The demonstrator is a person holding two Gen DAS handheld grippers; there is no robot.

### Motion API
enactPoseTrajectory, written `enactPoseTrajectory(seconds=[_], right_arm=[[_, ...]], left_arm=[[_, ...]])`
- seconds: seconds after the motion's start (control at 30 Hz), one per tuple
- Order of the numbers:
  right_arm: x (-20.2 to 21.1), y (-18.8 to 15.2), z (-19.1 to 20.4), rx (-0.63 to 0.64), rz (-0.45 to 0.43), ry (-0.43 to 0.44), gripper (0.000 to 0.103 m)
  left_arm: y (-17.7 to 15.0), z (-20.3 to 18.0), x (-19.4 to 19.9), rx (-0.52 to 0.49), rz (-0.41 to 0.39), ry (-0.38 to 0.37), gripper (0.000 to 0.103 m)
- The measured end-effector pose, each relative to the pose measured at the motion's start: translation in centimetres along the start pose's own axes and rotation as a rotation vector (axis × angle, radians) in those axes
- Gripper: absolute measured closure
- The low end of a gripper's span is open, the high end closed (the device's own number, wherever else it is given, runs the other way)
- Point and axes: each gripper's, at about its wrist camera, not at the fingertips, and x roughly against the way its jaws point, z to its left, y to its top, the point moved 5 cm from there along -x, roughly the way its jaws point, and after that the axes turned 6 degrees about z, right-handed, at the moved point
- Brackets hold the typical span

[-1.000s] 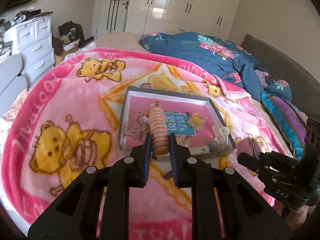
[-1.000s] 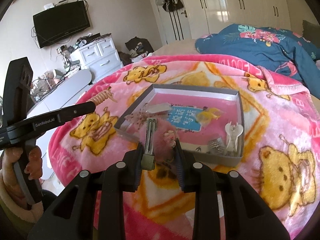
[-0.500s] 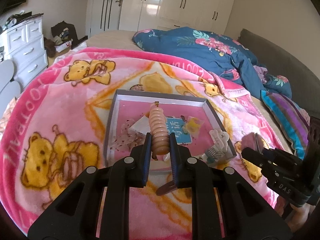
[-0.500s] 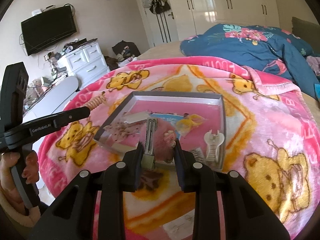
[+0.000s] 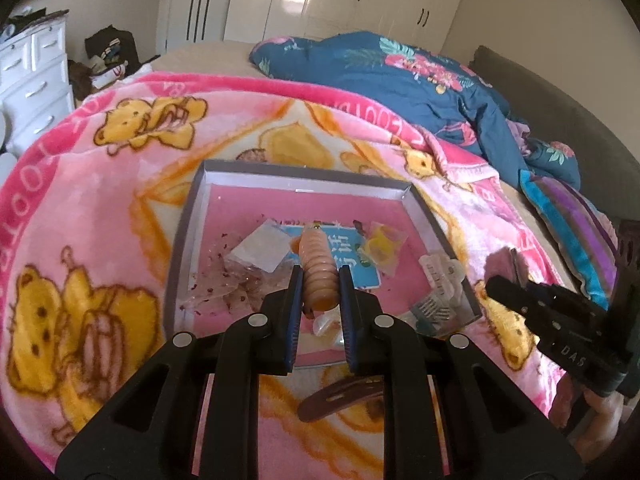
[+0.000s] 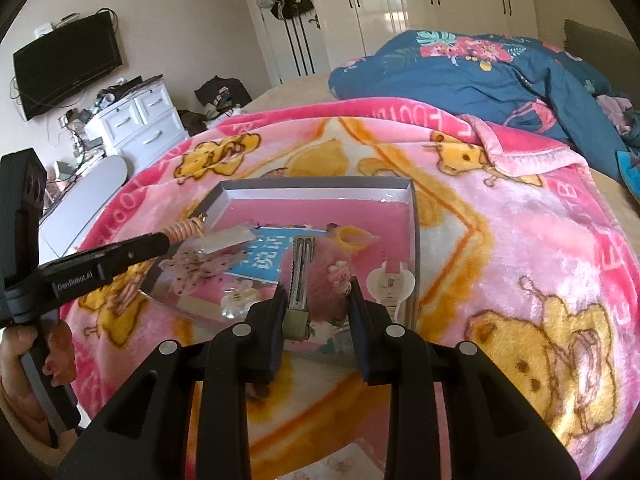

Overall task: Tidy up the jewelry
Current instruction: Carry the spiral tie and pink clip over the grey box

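Shallow grey box (image 5: 188, 240) sits on the pink bear blanket (image 5: 100, 208) over the bed, with blanket showing around all its sides. Left gripper (image 5: 319, 280) has its fingers clamped on a peach spiral hair tie (image 5: 318, 276), held above the box's near half. Right gripper (image 6: 316, 300) has its fingers clamped on a long metal hair clip (image 6: 301, 276) with a fluffy pink piece (image 6: 326, 288) beside it between the fingers, also above the near edge of the box. Already lying in the box: a blue card (image 5: 352, 256) in the middle, a clear packet (image 5: 264, 250) and a speckled clip (image 5: 224, 284) toward the left side, a yellow packet (image 5: 382, 246), a white claw clip (image 5: 440, 276) and a small comb-like piece (image 5: 430, 306) at the near right corner. Judged well along: most pieces are boxed, two are in hand waiting to be set down. A brown snap clip (image 5: 340, 396) lies on the blanket just outside the near edge, not yet collected. Far half of the box floor is bare pink, the best landing room; the near right corner is crowded. The two grippers are close side by side, so their drops want separate spots.
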Motion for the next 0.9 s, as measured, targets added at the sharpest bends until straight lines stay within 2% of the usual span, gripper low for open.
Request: enactPoseTrajectory(seconds=[0.33, 0.73, 0.8, 0.9], right_arm=[[-2.9, 0.5, -0.2, -0.005, 0.038, -0.02, 0.076], [-5.5, 1.4, 0.2, -0.011, 0.065, -0.04, 0.074], [-5.7, 1.4, 0.2, -0.015, 0.069, -0.044, 0.072], [-5.8, 1.5, 0.0, -0.029, 0.067, -0.045, 0.064]], left_arm=[[0.0, 1.2, -2.8, 0.027, 0.041, -0.008, 0.093], [0.0, 1.6, -3.4, 0.038, 0.049, -0.01, 0.093], [0.0, 1.6, -3.4, 0.04, 0.049, -0.007, 0.093], [-0.1, 1.7, -3.5, 0.041, 0.051, -0.006, 0.093]])
